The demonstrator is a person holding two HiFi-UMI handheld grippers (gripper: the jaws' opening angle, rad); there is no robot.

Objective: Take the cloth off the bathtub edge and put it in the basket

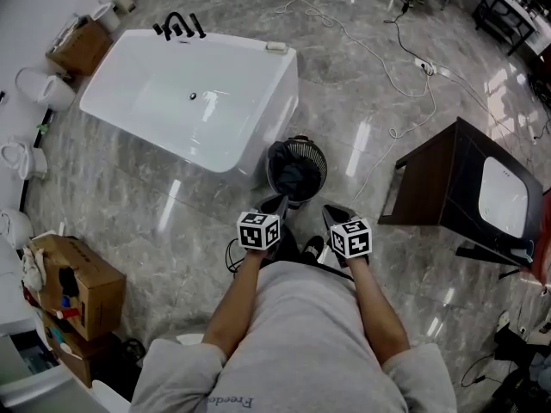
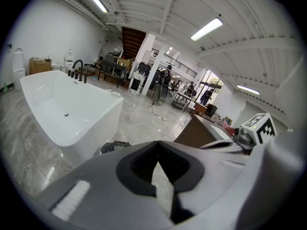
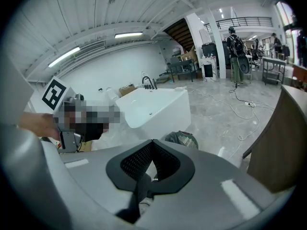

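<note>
A white bathtub (image 1: 280,84) stands on the marble floor. Just off its near corner is a round black mesh basket (image 1: 320,157), with a dark cloth (image 1: 293,179) bunched inside it. Both grippers hover close to the person's body, just short of the basket. The left gripper (image 1: 277,203) is shut and empty, and so is the right gripper (image 1: 331,213). In the left gripper view the left gripper (image 2: 158,164) points past the basket (image 2: 114,146) and the tub (image 2: 72,114). In the right gripper view the right gripper (image 3: 152,164) faces the basket (image 3: 182,139) and the tub (image 3: 153,107).
A black faucet (image 1: 178,26) and a small pale object (image 1: 276,47) sit on the tub's far rim. A dark wooden cabinet with a white basin (image 1: 465,188) stands at the right. Cardboard boxes (image 1: 73,282) are at the left, and cables (image 1: 405,67) trail over the far floor.
</note>
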